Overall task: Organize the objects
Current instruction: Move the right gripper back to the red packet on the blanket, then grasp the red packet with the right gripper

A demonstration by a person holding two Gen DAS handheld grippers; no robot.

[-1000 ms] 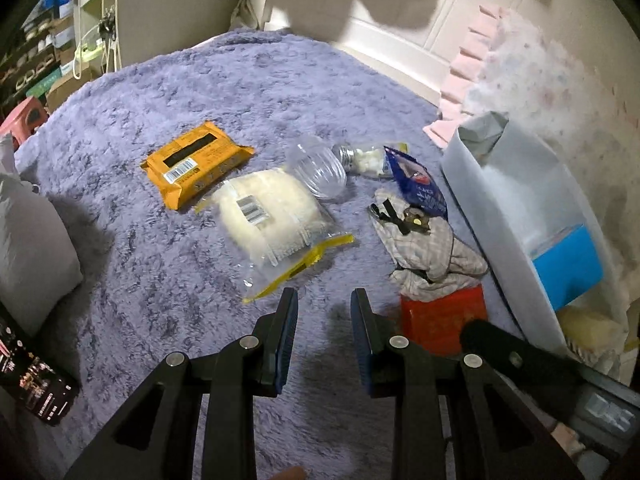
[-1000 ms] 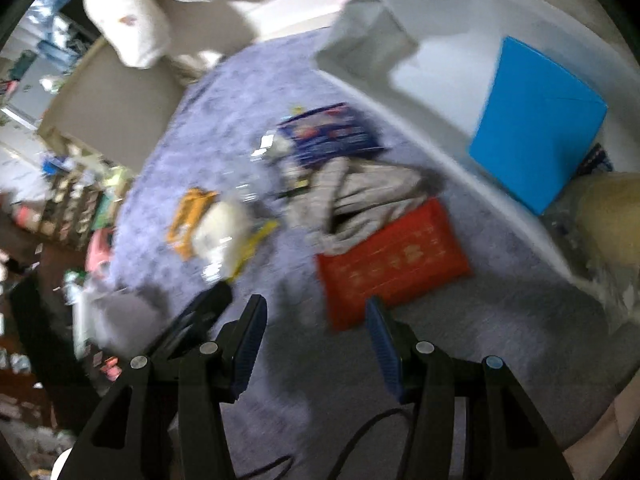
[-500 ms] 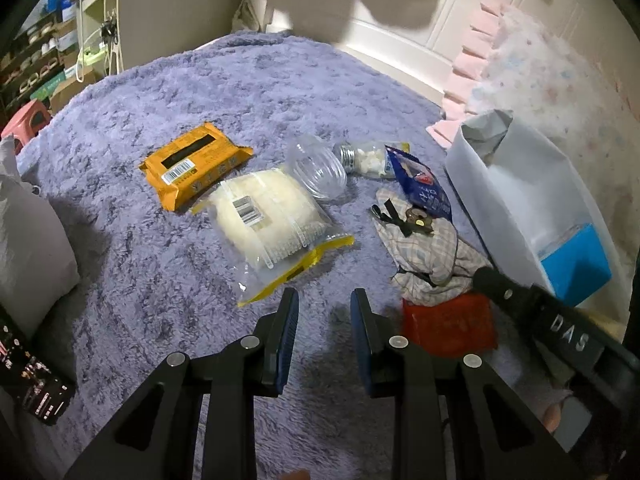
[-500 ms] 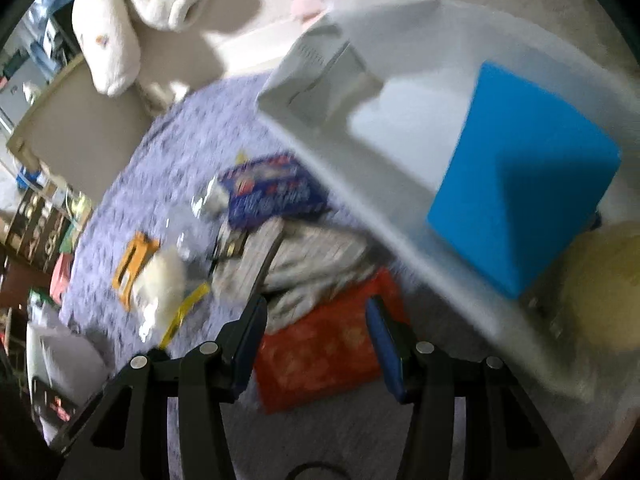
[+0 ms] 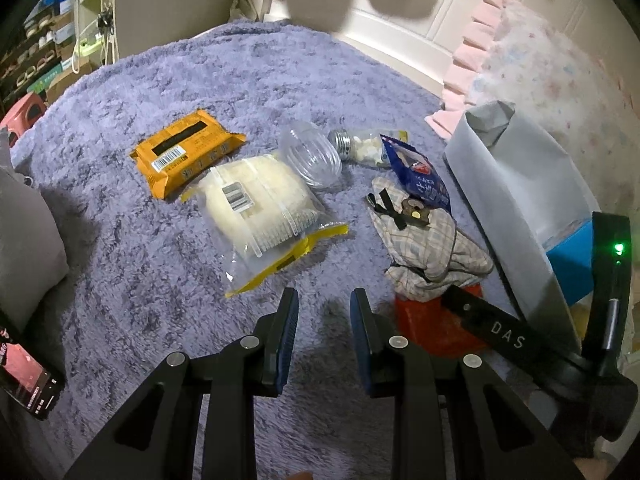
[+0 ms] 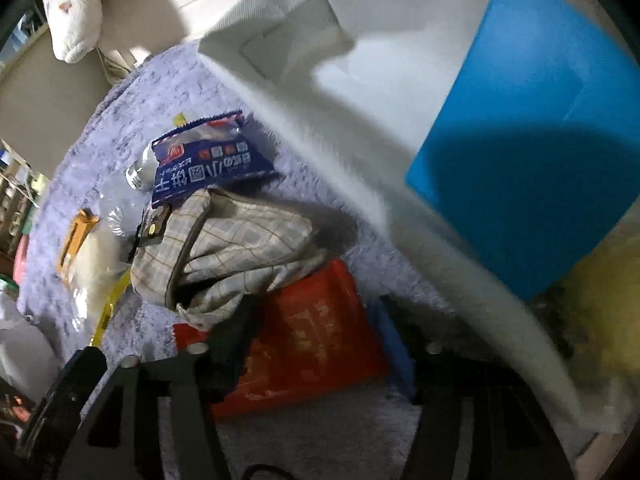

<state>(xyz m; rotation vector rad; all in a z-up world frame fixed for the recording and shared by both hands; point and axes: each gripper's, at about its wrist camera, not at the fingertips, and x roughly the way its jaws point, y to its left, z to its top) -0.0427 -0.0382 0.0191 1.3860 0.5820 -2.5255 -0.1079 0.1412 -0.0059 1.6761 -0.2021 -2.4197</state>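
Left wrist view: left gripper (image 5: 324,322) hovers over the purple rug (image 5: 120,280), jaws a little apart with nothing between them — idle, probably waiting its turn. Loose items lie in the middle of the rug: orange packet (image 5: 186,156), clear bag of pale food (image 5: 260,208), clear plastic lid (image 5: 310,160), small jar (image 5: 360,146), blue snack bag (image 5: 420,178), plaid pouch (image 5: 428,248). The pouch overlaps the far end of a red packet (image 5: 428,324). A white bin (image 5: 516,200) stands at the rug's right edge, a blue box (image 5: 572,264) already inside it — judged to be the collection point. The right gripper's body (image 5: 492,332) reaches across the red packet.

Right wrist view (blurred): right gripper (image 6: 316,328) is low over the red packet (image 6: 316,332), jaws opening, one on each side of it; no pinch yet. Straddling the packet's width suits a flat grasp. The plaid pouch (image 6: 240,252) rests on the packet's far end, so lifting may drag it. White bin wall (image 6: 400,208) is just beside the packet, blue box (image 6: 520,160) within.
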